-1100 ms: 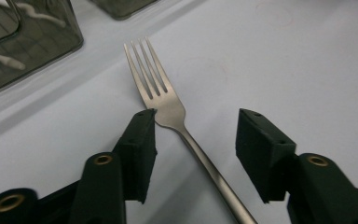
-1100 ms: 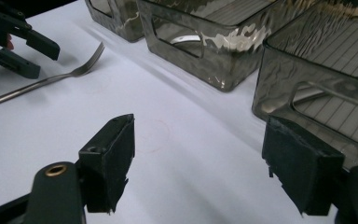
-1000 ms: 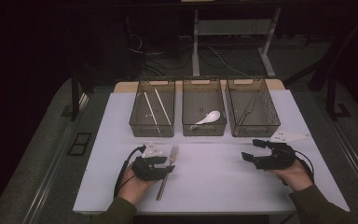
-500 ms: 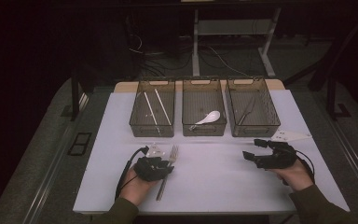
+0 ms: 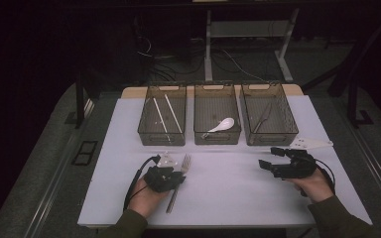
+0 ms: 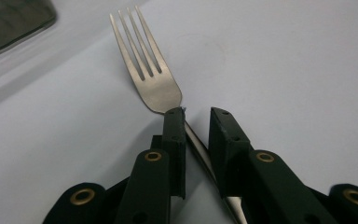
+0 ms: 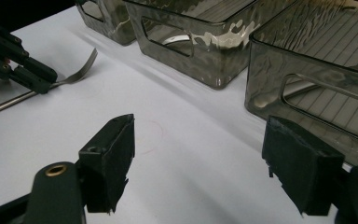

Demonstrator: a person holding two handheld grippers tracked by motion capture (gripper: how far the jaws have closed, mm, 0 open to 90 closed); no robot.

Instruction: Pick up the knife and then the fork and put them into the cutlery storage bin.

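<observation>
On the white table (image 5: 228,198), seen from the high view, my left gripper (image 5: 171,179) covers the middle of the fork (image 5: 183,163). Its long axis runs away from me and the tines point to the three bins (image 5: 217,139); the table around it is bare. My right gripper (image 5: 273,159) hovers well apart, jaws wide with nothing in them.

In the left gripper view, the jaws have just been closing around the fork (image 6: 151,81) neck. One pad touches it, a small gap remains at the other, and the handle end is cut off.

In the right gripper view, the fork (image 7: 81,70) lies far left.
</observation>
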